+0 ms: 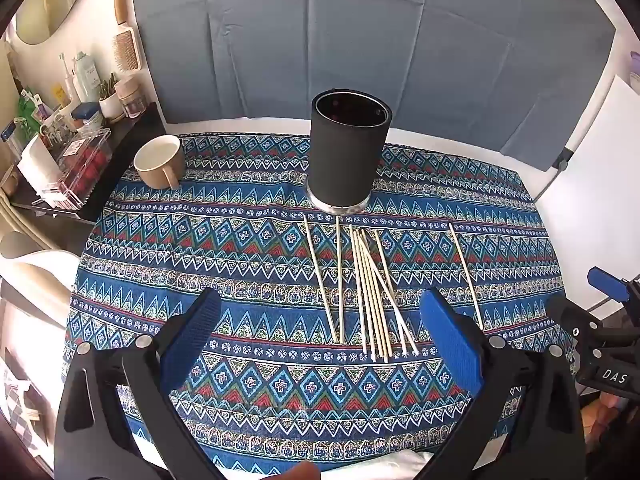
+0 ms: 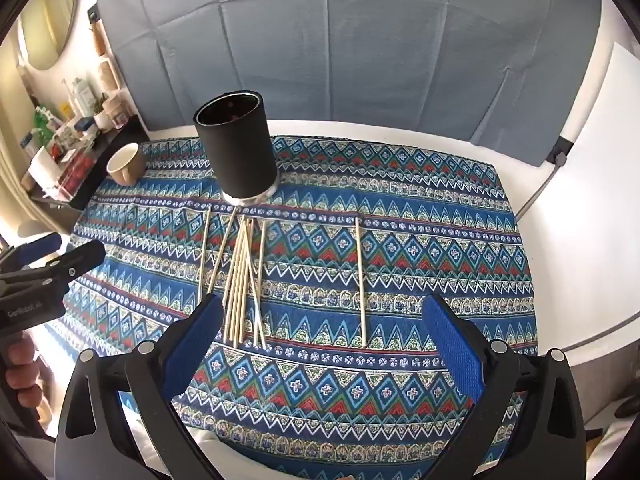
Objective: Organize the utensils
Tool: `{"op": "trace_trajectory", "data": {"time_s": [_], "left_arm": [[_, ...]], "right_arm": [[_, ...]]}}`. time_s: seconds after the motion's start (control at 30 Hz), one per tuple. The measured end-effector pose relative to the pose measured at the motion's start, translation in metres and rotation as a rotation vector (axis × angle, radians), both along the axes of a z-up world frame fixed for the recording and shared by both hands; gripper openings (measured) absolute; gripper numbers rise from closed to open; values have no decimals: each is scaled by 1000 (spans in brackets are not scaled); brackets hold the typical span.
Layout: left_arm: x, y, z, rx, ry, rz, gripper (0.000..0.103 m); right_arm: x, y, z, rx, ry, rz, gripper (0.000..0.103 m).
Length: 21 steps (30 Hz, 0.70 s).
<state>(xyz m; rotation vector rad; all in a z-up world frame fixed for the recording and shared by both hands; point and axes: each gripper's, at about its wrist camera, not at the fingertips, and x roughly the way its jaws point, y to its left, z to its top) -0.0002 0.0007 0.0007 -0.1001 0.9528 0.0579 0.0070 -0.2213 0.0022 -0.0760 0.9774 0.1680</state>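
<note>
Several thin wooden sticks [image 1: 370, 292] lie in a loose bunch on the patterned cloth [image 1: 240, 248], in front of a tall black cylindrical holder [image 1: 347, 152] with a metal base. One stick [image 1: 466, 276] lies apart to the right. My left gripper [image 1: 320, 340] hovers open above the cloth, its blue pads [image 1: 188, 340] wide apart and nothing between them. In the right wrist view the bunch of sticks [image 2: 240, 280] sits just beyond the left pad, the lone stick [image 2: 361, 280] lies ahead, and the holder [image 2: 240, 152] stands behind. My right gripper [image 2: 324, 340] is open and empty.
A beige mug [image 1: 160, 162] stands at the cloth's far left corner. A dark shelf [image 1: 72, 168] crowded with bottles and boxes lies left of the table. A grey-blue fabric backdrop [image 1: 360, 40] hangs behind, and a white board [image 2: 592, 160] leans on the right.
</note>
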Motion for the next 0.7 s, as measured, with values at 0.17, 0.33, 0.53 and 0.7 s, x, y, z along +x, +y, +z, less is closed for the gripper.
{"op": "trace_trajectory", "data": {"time_s": [0.17, 0.33, 0.53, 0.7], "left_arm": [[-1, -4, 2, -2, -5, 5, 97], [-1, -4, 1, 13, 1, 4, 97], [-3, -6, 1, 0, 3, 12, 97], [-2, -2, -2, -11, 16, 2, 97]], "right_arm": [[1, 1, 1, -2, 8, 1, 95], [6, 0, -1, -13, 11, -3, 95], [3, 0, -1, -8, 4, 7, 95], [3, 2, -1, -15, 0, 11, 95]]}}
